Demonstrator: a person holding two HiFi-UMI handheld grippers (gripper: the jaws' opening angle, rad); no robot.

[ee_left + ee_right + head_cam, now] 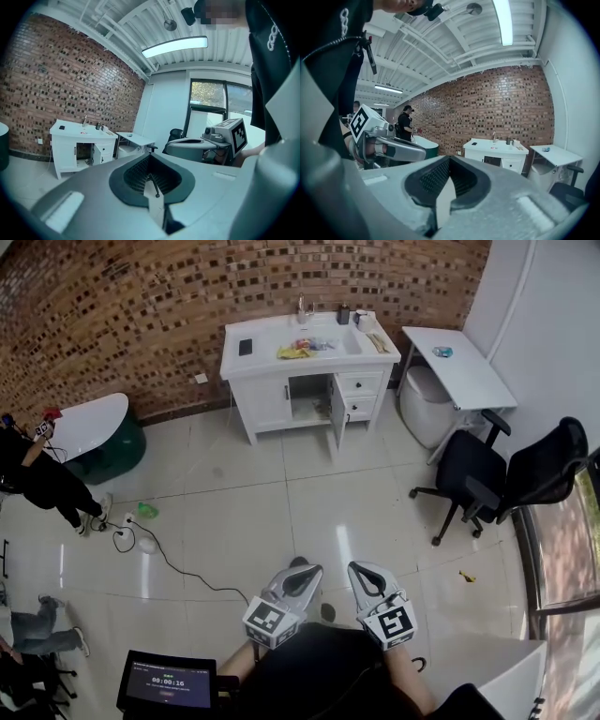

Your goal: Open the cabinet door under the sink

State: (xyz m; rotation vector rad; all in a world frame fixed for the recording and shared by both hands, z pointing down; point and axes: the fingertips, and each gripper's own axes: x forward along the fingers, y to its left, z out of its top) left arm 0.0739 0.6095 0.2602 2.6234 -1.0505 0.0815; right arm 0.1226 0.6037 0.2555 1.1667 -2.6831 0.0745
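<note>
From the head view I look down over a tiled floor (281,512) towards a white cabinet (265,401) that stands against the brick wall (112,306), well away from me. The sink (323,334) is set in its counter (258,332), with a yellow thing (292,352) just left of the basin and a dark phone (246,347) near the counter's left edge. Under the sink the cabinet door (336,414) stands swung out towards me, with a dark opening to its left. A white side table (464,367) sits off the counter's right edge, and a black office chair (497,479) stands nearer to me. At the bottom of this view the left tongs (302,574) and the right tongs (362,574) are held side by side, close to my body, both pointing towards the cabinet. In the left gripper view the left tongs (150,164) are fully closed, pad against pad, with nothing between them. The cabinet (65,150) shows small at the left, its middle compartment dark, and the right tongs' marker cube (238,133) shows at the right. In the right gripper view the right tongs (449,161) are also closed tight and hold nothing. The cabinet (474,157) lies ahead and to the right, against the brick wall. The left tongs' body (391,149) shows at the left, and a person in black (406,125) stands beyond it.
</note>
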